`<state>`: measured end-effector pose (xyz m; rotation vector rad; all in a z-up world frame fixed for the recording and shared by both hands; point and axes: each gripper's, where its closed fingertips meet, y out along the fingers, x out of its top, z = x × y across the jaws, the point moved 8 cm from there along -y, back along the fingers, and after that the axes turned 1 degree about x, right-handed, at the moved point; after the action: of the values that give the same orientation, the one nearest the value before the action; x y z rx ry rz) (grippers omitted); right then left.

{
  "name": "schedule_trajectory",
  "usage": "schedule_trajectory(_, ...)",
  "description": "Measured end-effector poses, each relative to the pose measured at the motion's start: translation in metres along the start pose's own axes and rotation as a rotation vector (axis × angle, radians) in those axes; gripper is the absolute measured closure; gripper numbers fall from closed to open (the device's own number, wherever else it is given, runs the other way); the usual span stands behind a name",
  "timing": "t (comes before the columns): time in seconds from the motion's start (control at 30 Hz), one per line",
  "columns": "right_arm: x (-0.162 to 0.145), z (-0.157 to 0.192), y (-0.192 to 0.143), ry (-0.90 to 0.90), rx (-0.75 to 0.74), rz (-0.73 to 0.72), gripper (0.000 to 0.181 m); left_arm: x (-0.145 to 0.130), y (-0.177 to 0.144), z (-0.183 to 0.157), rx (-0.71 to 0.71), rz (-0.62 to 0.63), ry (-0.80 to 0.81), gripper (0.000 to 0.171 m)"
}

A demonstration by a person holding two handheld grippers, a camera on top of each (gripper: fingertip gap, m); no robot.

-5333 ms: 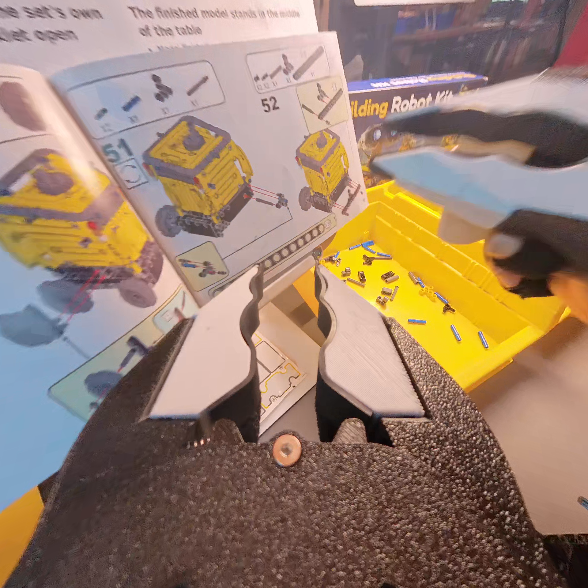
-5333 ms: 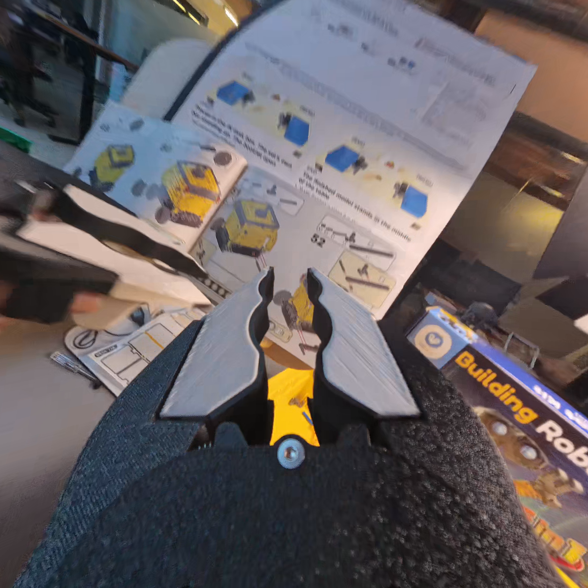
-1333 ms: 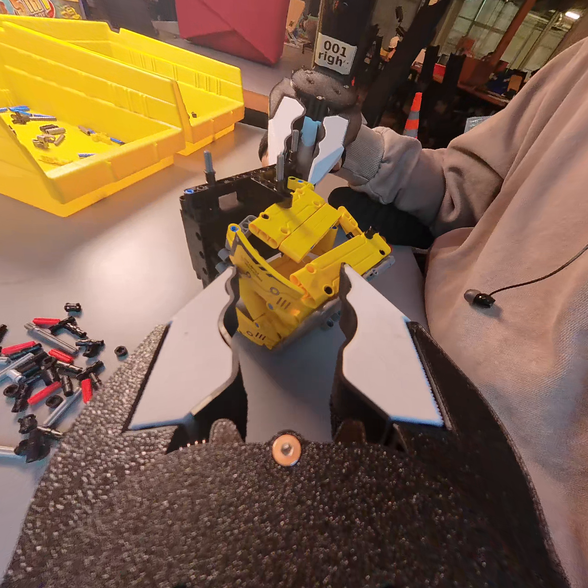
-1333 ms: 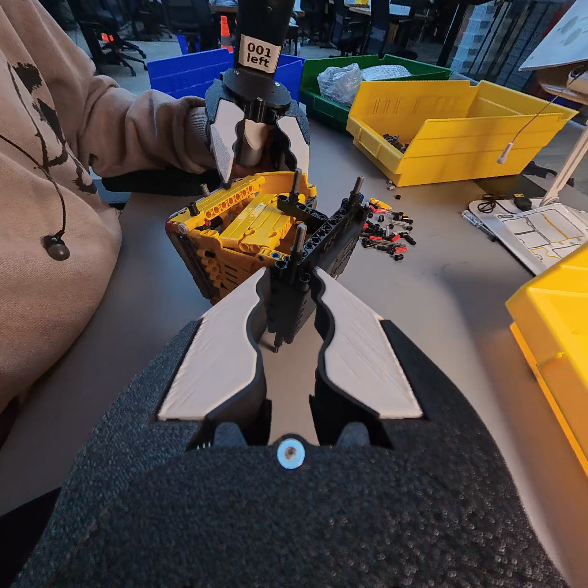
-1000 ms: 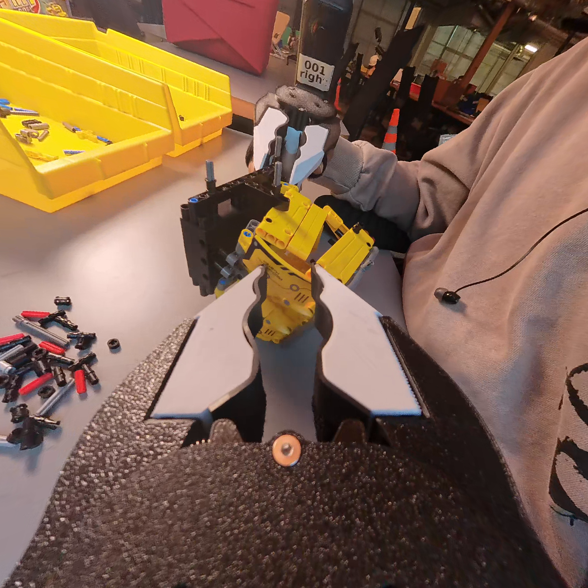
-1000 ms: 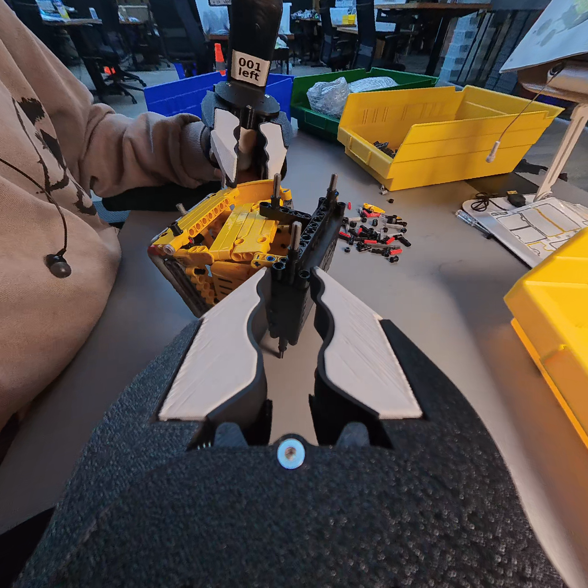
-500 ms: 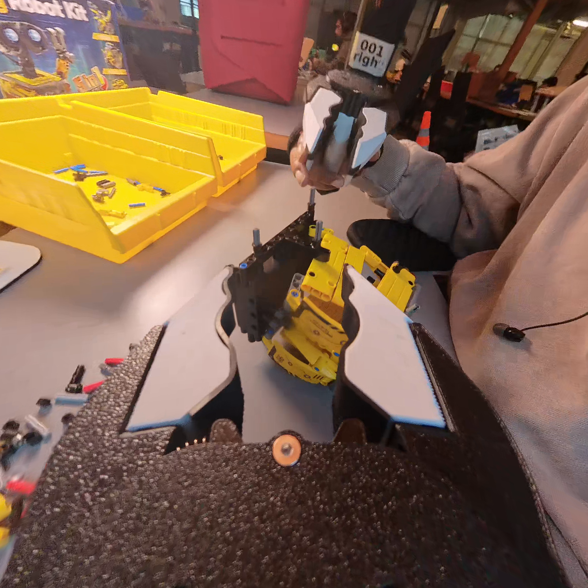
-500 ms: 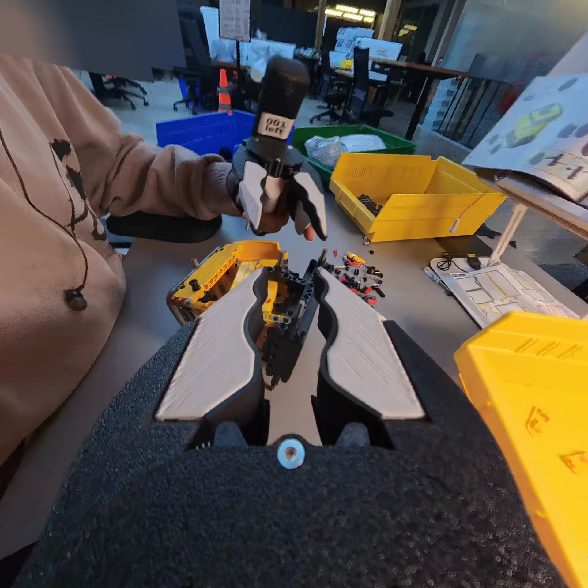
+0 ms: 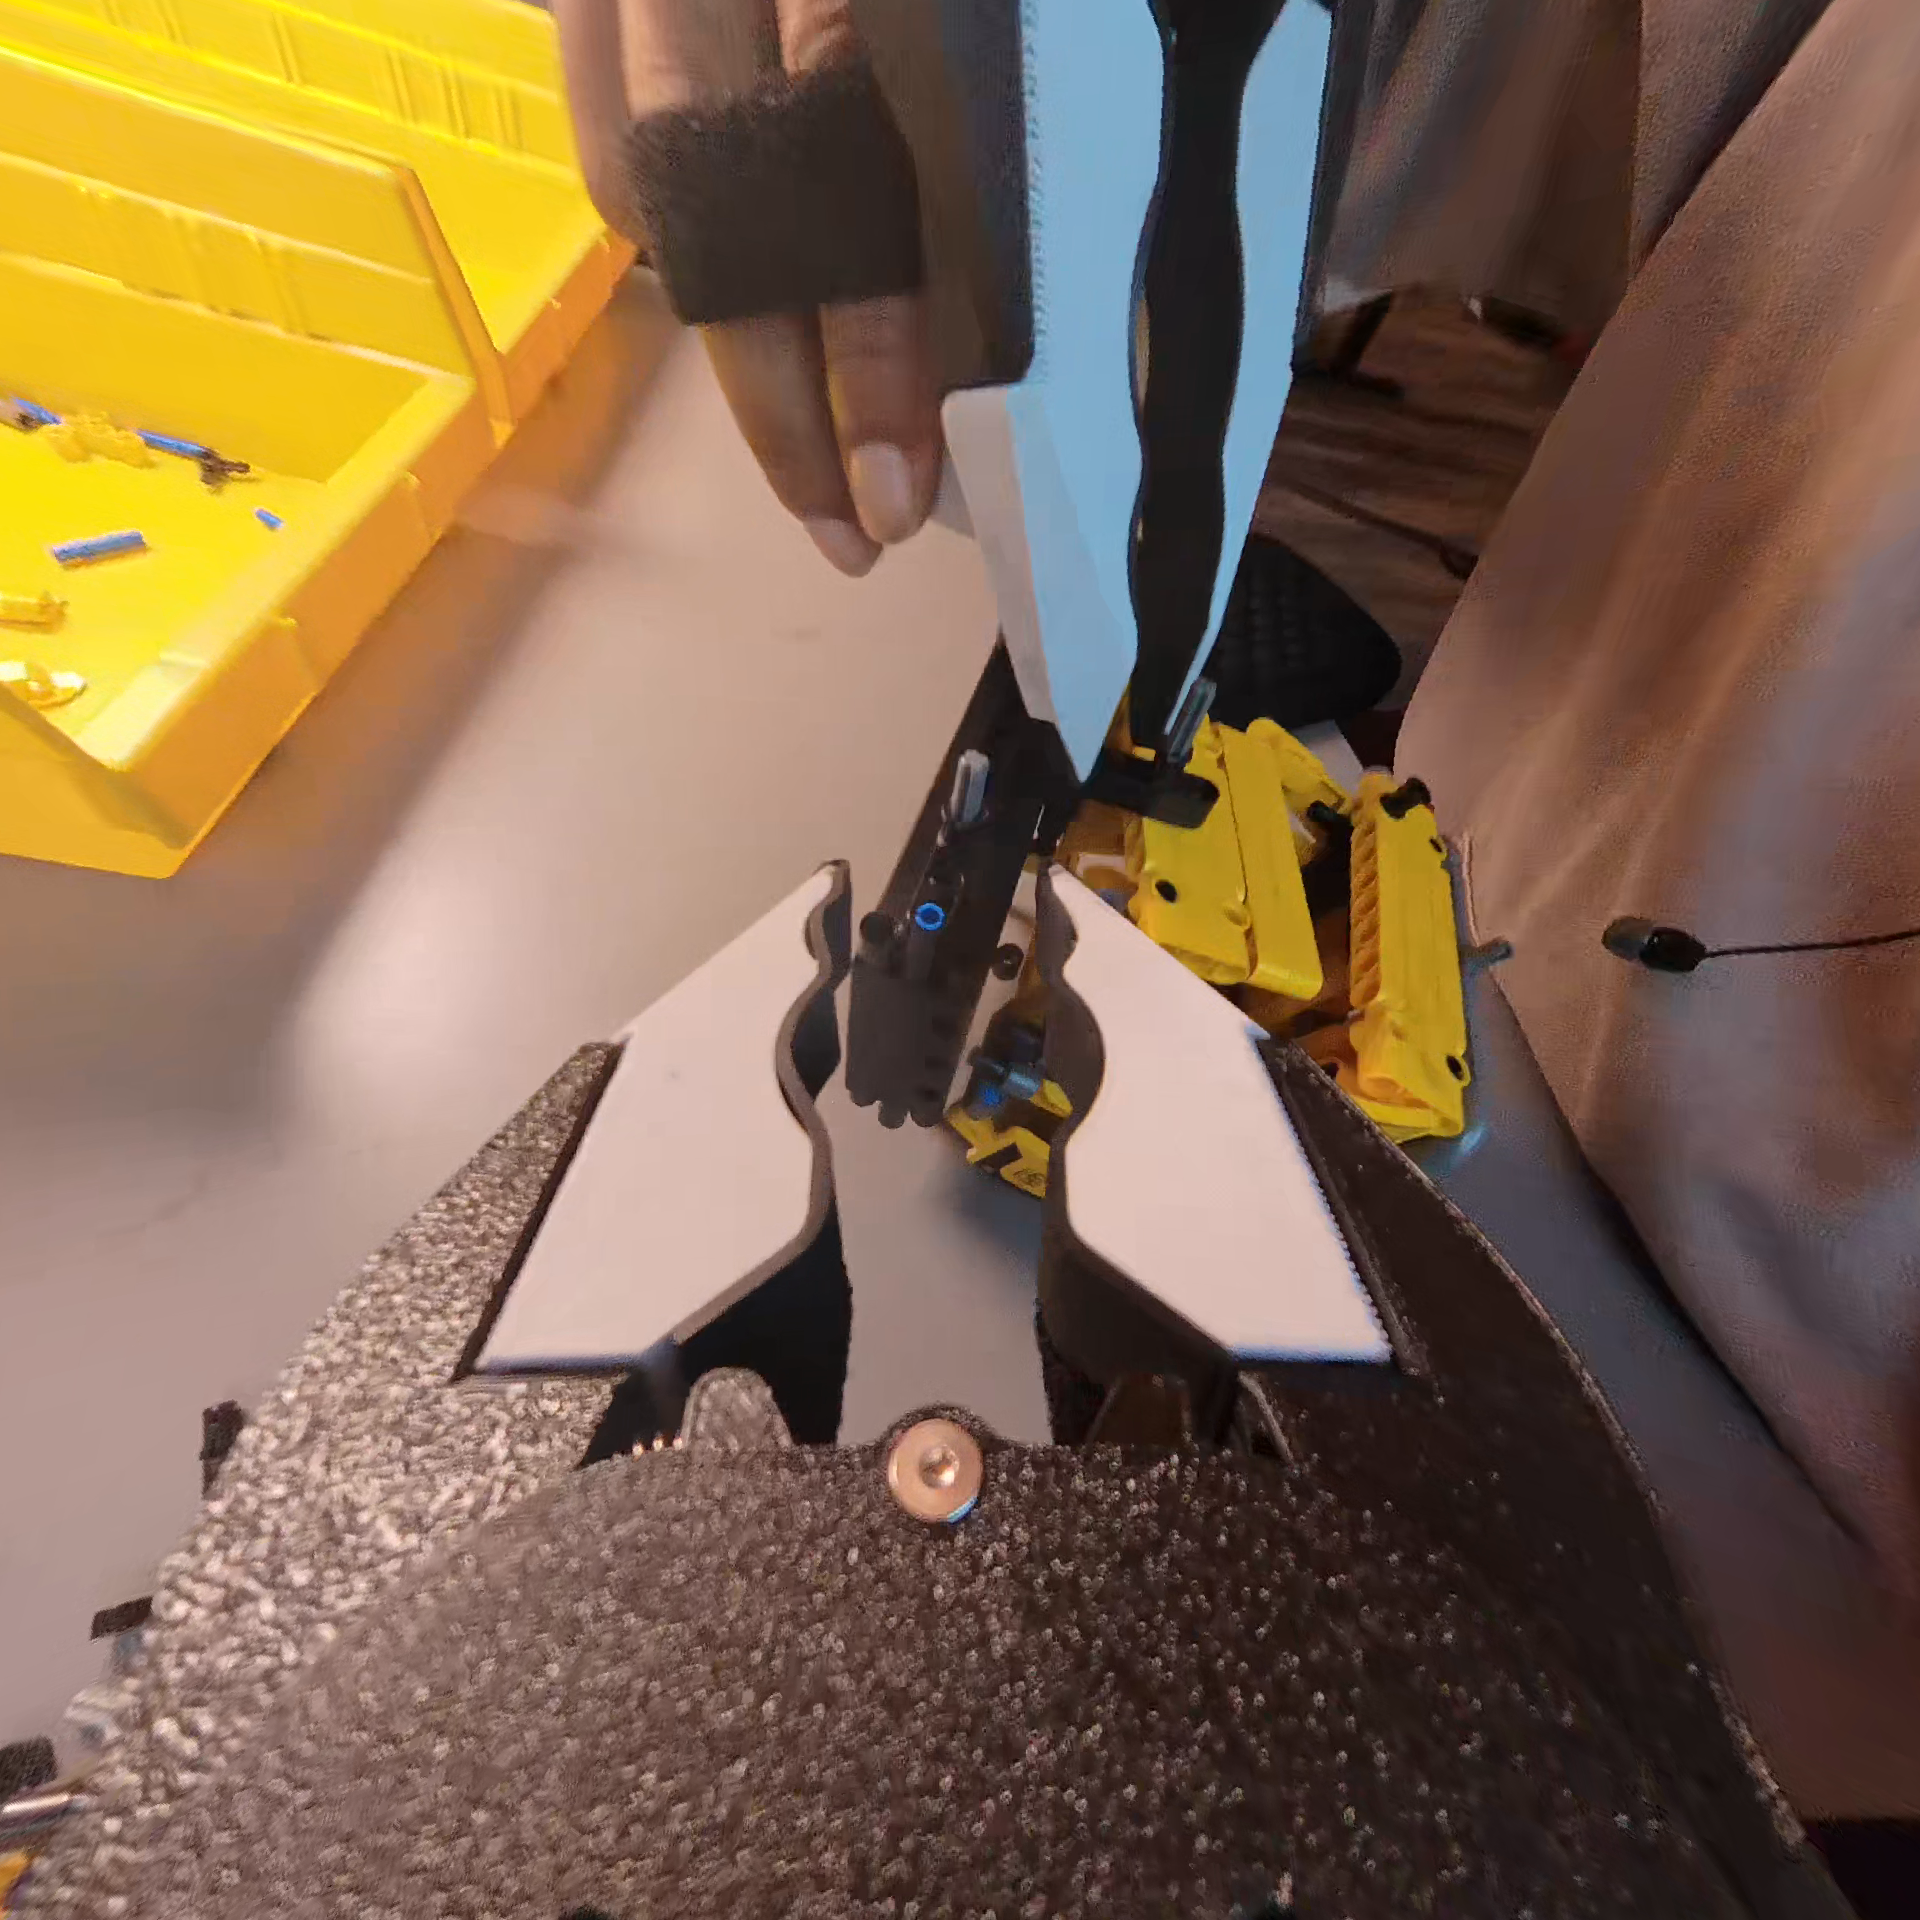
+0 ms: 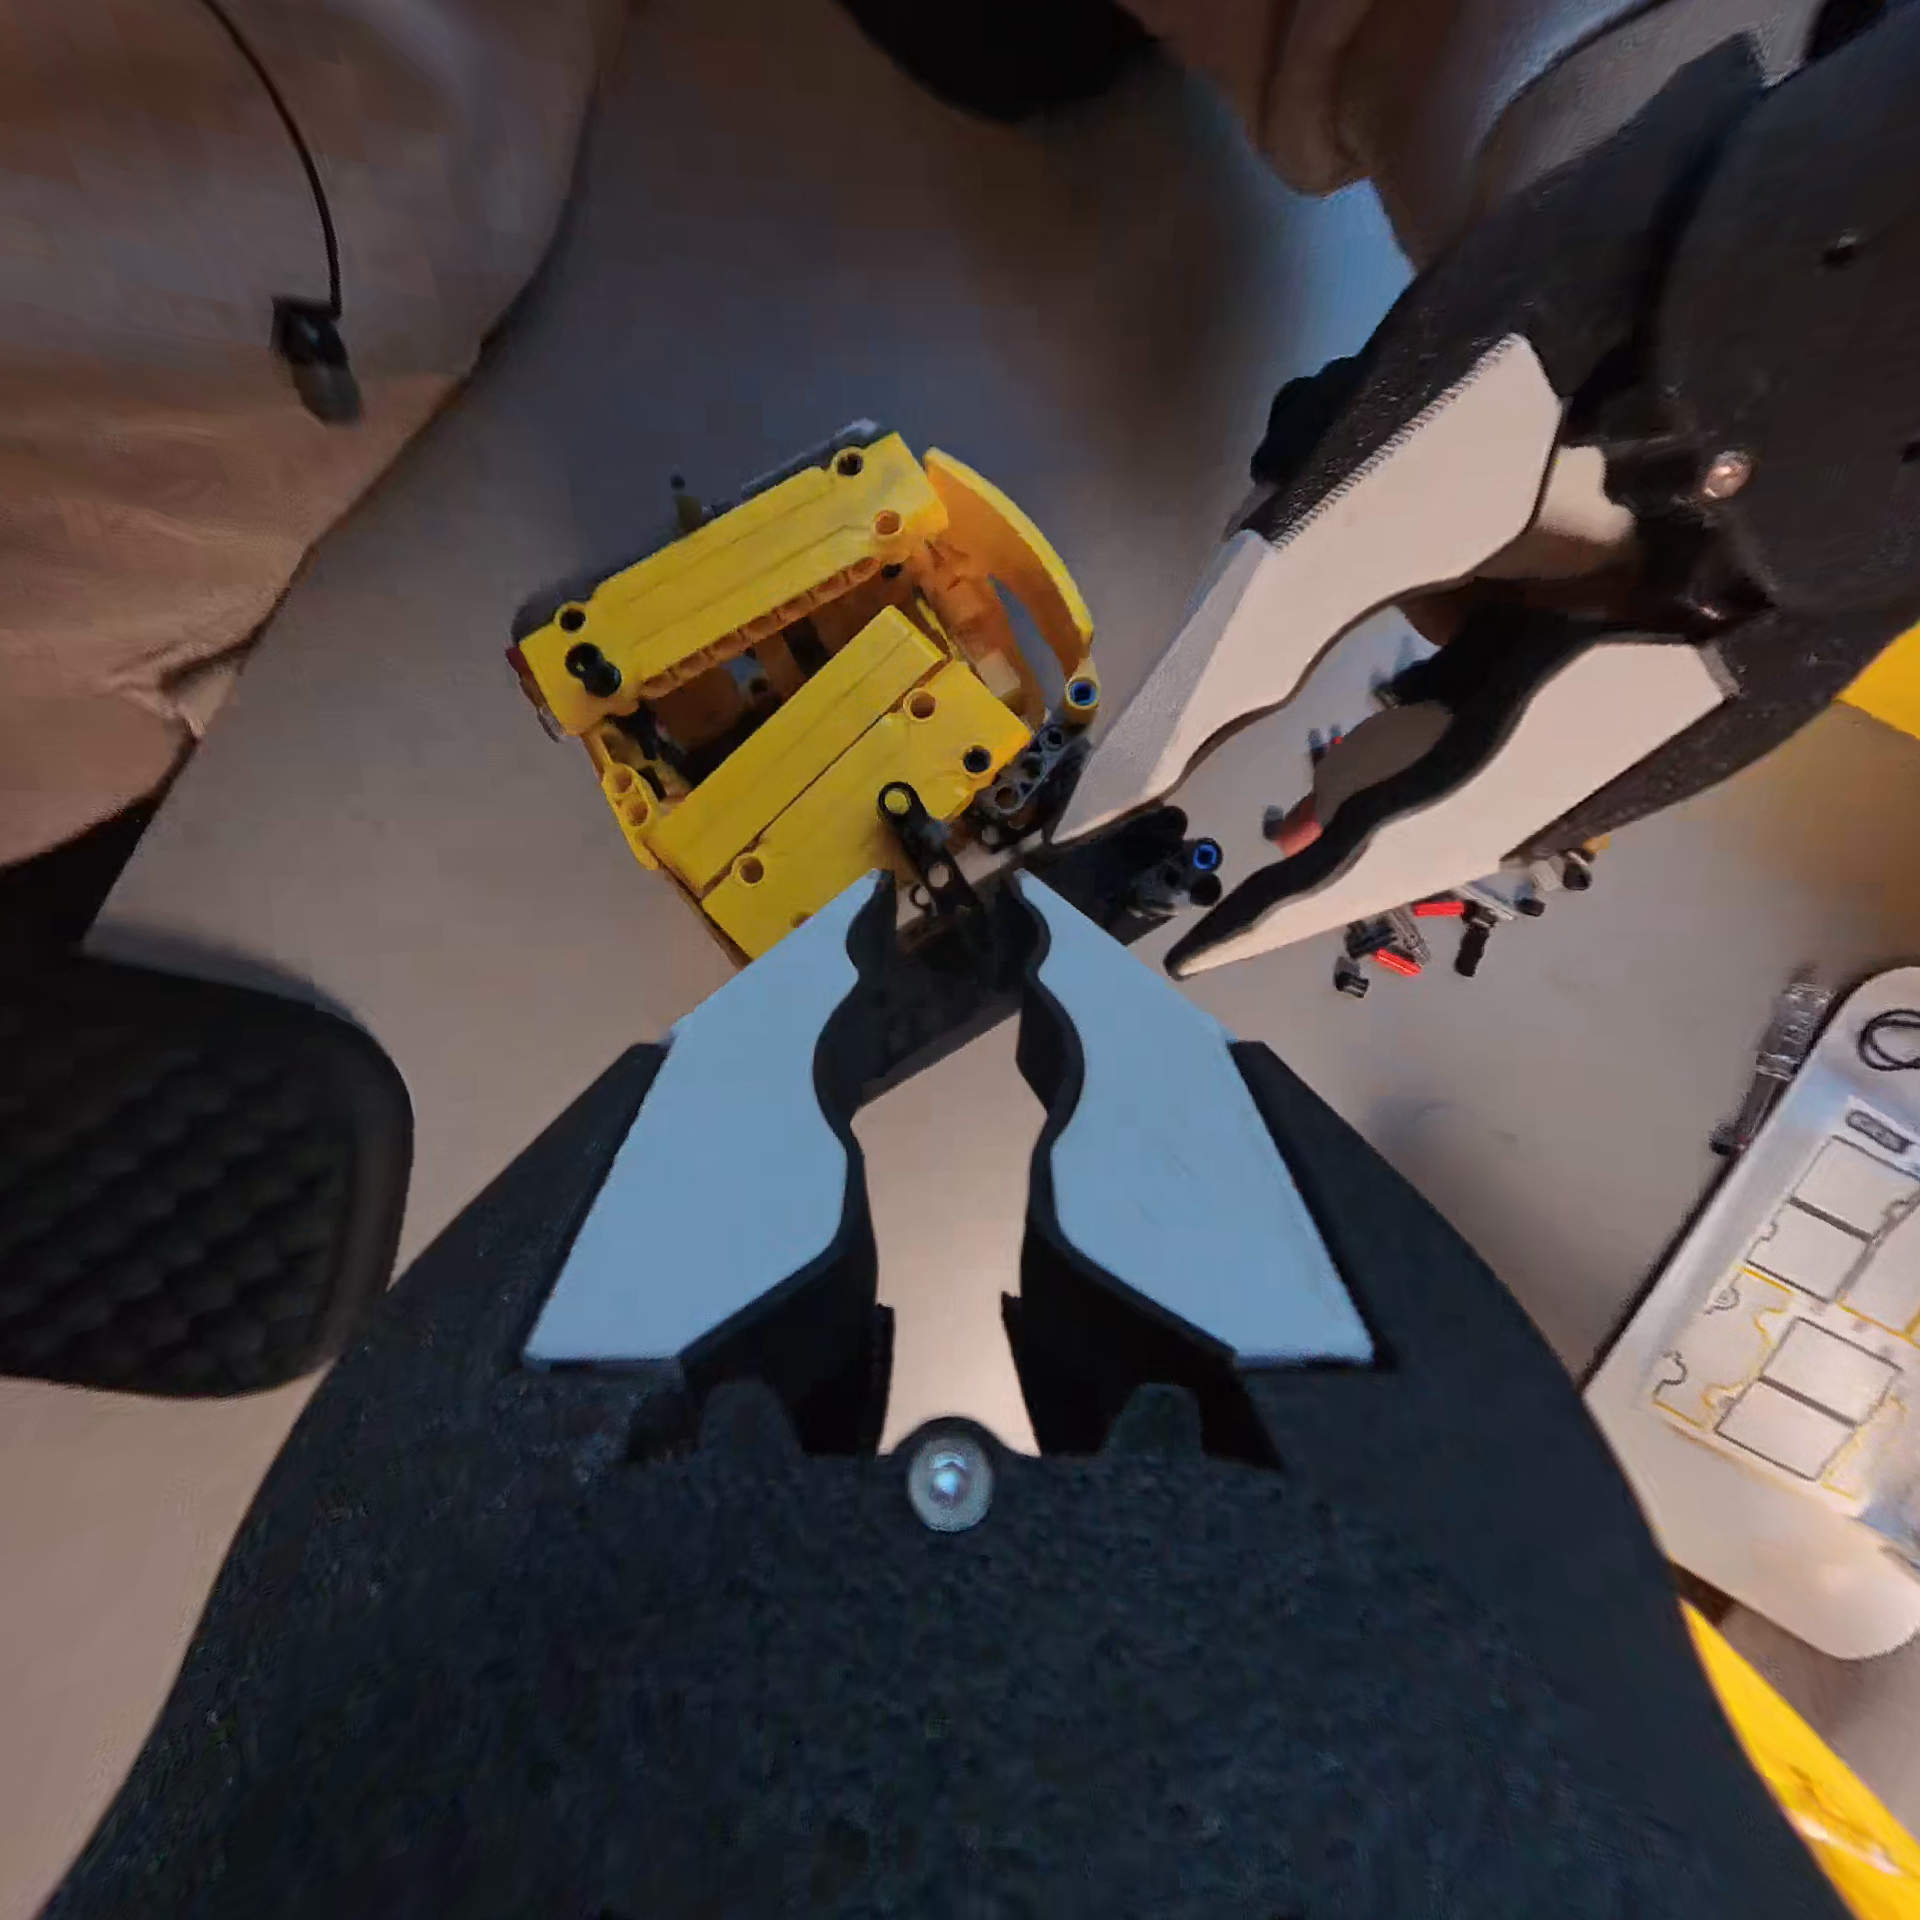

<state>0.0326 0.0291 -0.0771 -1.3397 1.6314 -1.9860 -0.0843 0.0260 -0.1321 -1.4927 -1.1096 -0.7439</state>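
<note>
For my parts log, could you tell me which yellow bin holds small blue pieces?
The front bin, nearest the left tool: blue pieces lie on its floor, while the bins behind it show none.

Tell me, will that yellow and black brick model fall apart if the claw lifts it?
The yellow brick model looks stiff, many beams pinned together. The black frame joins by few pins, so it may wobble. Probably light: hollow plastic.
</note>
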Motion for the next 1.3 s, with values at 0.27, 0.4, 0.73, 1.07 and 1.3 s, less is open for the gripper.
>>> schedule_trajectory(0.27, 0.005, -0.006, 0.017, -0.146, 0.202, 0.234, 0.174, -0.002, 0.022, 0.002, -0.088, -0.014, 0.051, 0.139)
schedule_trajectory(0.4, 0.014, 0.003, 0.02, -0.144, 0.254, 0.215, 0.175, -0.003, 0.027, -0.011, -0.148, 0.005, 0.102, 0.141)
schedule_trajectory(0.73, 0.029, 0.024, 0.019, -0.057, 0.198, 0.105, 0.175, 0.002, 0.025, -0.038, -0.12, 0.063, 0.164, 0.143)
schedule_trajectory(1.07, 0.023, 0.018, 0.012, 0.616, -0.113, -0.053, 0.176, 0.033, -0.045, -0.065, 0.33, -0.066, 0.06, 0.13)
schedule_trajectory(1.3, 0.034, 0.026, 0.025, 0.667, -0.128, 0.001, 0.176, 0.013, 0.0, -0.105, 0.383, 0.142, 0.038, 0.13)
